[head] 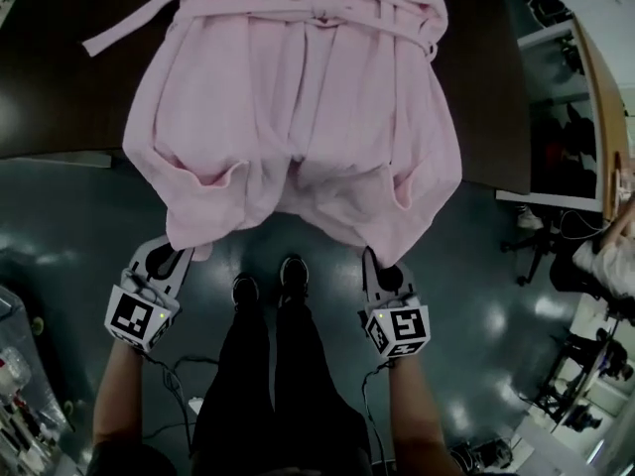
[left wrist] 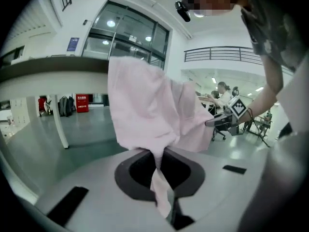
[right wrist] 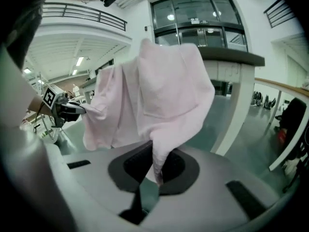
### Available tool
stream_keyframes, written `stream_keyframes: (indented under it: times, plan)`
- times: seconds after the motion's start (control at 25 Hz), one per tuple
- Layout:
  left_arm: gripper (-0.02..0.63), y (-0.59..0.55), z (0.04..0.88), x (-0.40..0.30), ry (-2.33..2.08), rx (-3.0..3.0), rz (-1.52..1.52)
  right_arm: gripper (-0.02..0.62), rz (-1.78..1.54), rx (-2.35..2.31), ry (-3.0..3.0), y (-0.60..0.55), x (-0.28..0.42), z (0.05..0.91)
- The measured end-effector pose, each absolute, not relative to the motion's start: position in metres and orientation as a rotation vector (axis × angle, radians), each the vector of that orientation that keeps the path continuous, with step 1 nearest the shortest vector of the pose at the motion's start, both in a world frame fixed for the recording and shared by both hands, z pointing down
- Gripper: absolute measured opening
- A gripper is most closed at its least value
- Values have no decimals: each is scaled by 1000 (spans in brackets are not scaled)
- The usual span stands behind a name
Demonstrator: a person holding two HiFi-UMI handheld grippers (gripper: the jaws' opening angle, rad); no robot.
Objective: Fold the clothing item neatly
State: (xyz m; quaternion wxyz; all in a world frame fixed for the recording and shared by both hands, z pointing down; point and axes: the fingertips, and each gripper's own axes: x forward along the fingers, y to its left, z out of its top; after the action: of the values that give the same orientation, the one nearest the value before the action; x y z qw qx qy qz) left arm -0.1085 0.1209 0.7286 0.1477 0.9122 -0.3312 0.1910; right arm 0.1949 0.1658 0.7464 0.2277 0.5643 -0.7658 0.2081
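Over the near edge of the dark table [head: 50, 77] hangs the pink garment [head: 298, 117]. My left gripper [head: 177, 258] and right gripper [head: 382, 272] each pinch its near hem tight, with my shoes [head: 294, 272] between them.

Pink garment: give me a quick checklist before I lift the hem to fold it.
1. Left hand-held gripper shut on the pink garment hem: ok.
2. Right hand-held gripper shut on the hem: ok.
3. Grips at opposite lower corners: ok.
4. Fabric smooth: not ok, lower part hangs bunched off the table.
5. Belt tidy: not ok, one end trails left.
6. Far edge straight: cannot tell, out of frame.
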Motion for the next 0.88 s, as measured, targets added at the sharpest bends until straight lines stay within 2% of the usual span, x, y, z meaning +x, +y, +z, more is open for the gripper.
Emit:
stream_keyframes:
  times: [0.28, 0.48, 0.88]
  plan:
    - [25, 164, 566, -118, -891, 2656, 350, 15, 484, 1460, -2185, 204, 157, 587]
    - [25, 145, 467, -122, -922, 2746, 173, 15, 209, 1373, -2338, 178, 140, 470]
    - [24, 16, 321, -146, -1171, 2842, 2, 15, -34, 1487, -2596, 54, 173, 328]
